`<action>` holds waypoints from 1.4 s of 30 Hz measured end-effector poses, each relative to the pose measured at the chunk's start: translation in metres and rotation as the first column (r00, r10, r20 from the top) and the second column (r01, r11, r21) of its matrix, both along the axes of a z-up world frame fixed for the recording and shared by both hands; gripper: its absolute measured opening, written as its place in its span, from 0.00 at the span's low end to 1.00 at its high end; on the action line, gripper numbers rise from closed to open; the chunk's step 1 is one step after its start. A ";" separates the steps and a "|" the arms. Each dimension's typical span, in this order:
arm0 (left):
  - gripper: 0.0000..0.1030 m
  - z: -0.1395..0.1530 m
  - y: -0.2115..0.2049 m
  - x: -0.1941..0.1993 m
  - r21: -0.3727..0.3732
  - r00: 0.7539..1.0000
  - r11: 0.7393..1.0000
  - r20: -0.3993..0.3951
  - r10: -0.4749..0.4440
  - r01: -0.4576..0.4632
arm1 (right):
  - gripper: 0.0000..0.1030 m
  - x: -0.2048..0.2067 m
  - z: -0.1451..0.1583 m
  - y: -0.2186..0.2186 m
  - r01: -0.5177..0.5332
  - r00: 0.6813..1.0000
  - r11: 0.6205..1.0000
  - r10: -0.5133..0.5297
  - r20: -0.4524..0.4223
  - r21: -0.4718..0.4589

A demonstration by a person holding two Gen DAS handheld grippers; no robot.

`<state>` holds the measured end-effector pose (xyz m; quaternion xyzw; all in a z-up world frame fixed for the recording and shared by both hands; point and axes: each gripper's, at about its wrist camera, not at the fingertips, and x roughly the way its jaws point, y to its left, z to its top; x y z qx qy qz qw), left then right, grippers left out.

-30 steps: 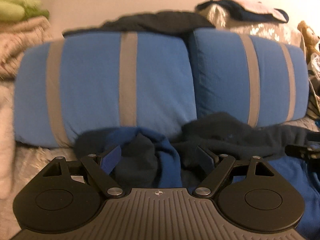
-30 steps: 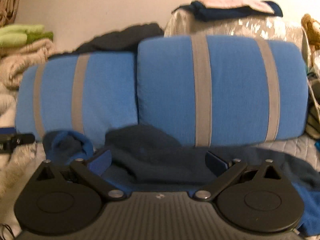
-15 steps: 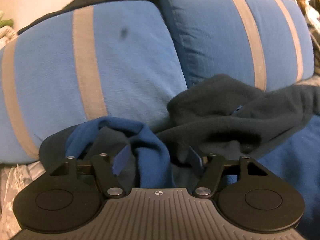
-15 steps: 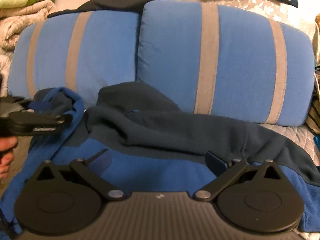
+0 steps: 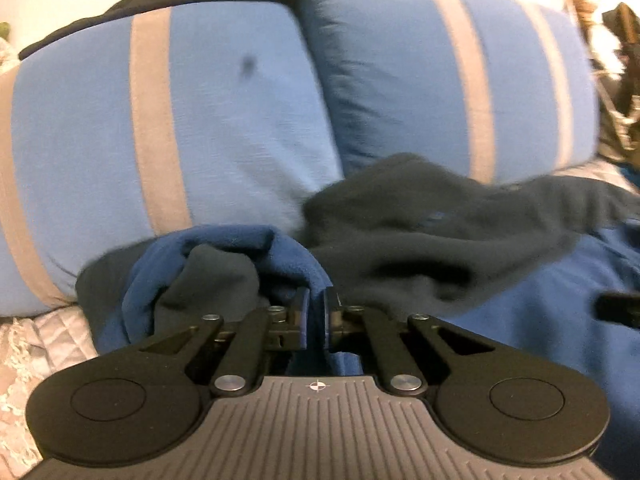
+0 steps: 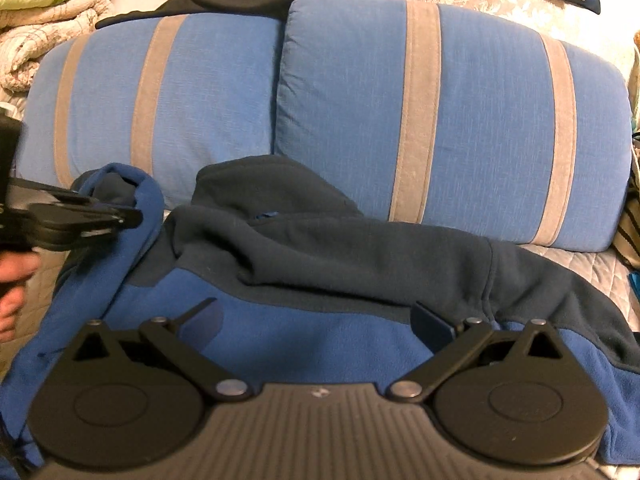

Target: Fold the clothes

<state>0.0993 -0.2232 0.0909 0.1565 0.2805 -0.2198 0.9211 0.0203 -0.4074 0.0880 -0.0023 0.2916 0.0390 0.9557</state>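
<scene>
Bed with two striped pillows behind; fleece spread unfolded ahead of both grippers. Left gripper pinches its sleeve — right gripper gapes above. Folding barely begun.

Blue-and-navy fleece; grey-striped blue pillows

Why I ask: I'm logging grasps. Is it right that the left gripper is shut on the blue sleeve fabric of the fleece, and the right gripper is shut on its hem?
Not quite. The left gripper is indeed shut on the blue sleeve fabric, but the right gripper is open: the right wrist view shows its fingers spread wide above the fleece, gripping nothing.
</scene>
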 end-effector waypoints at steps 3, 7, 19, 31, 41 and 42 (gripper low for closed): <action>0.11 0.000 0.008 -0.016 -0.013 1.000 1.000 -0.020 -0.016 0.016 | 1.00 0.000 0.000 -0.001 0.001 1.000 1.000 -0.001 -0.006 0.002; 0.40 0.008 0.034 -0.028 -0.143 0.998 0.990 -0.069 0.001 -0.011 | 1.00 -0.002 0.001 -0.001 0.002 1.000 1.000 -0.002 -0.006 -0.003; 0.68 0.005 0.160 0.007 -0.420 0.928 0.828 -0.151 0.340 -0.372 | 1.00 -0.002 -0.001 0.003 -0.015 1.000 1.000 0.014 -0.007 -0.025; 0.67 -0.055 0.199 0.082 -0.474 0.879 0.741 -0.280 0.385 -0.475 | 1.00 -0.001 0.001 0.008 -0.038 0.999 0.999 0.038 -0.022 -0.024; 0.67 -0.085 0.205 0.121 -0.549 0.884 0.693 -0.297 0.360 -0.467 | 1.00 -0.001 0.001 0.015 -0.074 0.997 0.996 0.073 -0.039 -0.040; 0.52 -0.083 0.206 0.122 -0.565 0.888 0.686 -0.305 0.344 -0.459 | 1.00 -0.001 0.000 0.015 -0.075 0.996 0.996 0.073 -0.042 -0.042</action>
